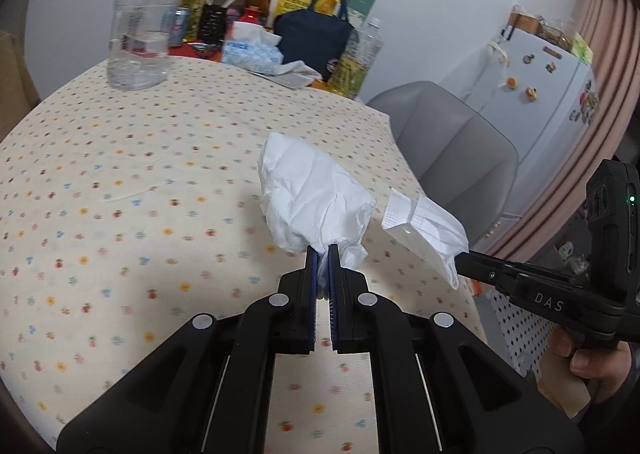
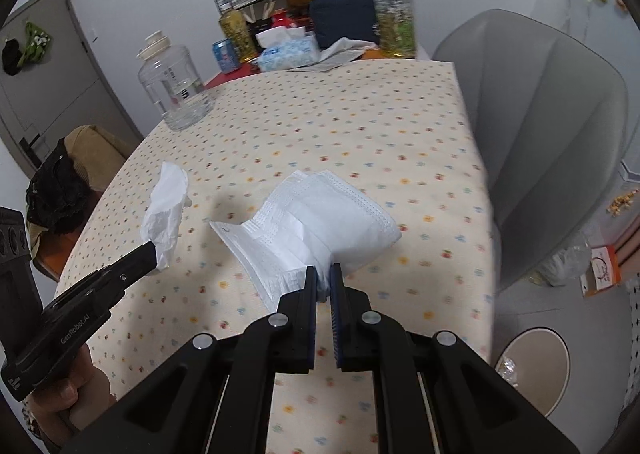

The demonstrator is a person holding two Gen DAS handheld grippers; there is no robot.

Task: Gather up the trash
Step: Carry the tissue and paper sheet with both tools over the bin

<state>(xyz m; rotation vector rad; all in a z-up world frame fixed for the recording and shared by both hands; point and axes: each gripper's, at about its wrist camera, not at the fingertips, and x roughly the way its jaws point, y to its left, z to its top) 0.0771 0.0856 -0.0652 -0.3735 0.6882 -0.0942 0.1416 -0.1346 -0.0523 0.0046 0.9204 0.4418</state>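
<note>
The table (image 1: pixel 120 182), draped in a cream cloth with small coloured dots, is taking up most of the room in front of me. A grey chair (image 2: pixel 552 142) is standing just beside the table's right edge. At the far end of the table a clear jug (image 1: pixel 138 34) with a cream lid is sitting on the cloth, and near it, further back, a navy bag (image 1: pixel 314 40), a tissue box (image 1: pixel 250 50) and assorted bottles are crowding together against the wall.

Above the near part of the table, the right gripper (image 2: pixel 324 272) is clamping its fingers together on a white face mask (image 2: pixel 320 214), which is hanging in the air over the cloth, folded and slightly fanned out. Just to the left of the mask, the left gripper (image 1: pixel 323 254) is pinching a crumpled white tissue (image 1: pixel 312 194), its fingers closed on the lower end so the wad is sticking up and forward above the table. The tissue and mask are near each other but apart.
</note>
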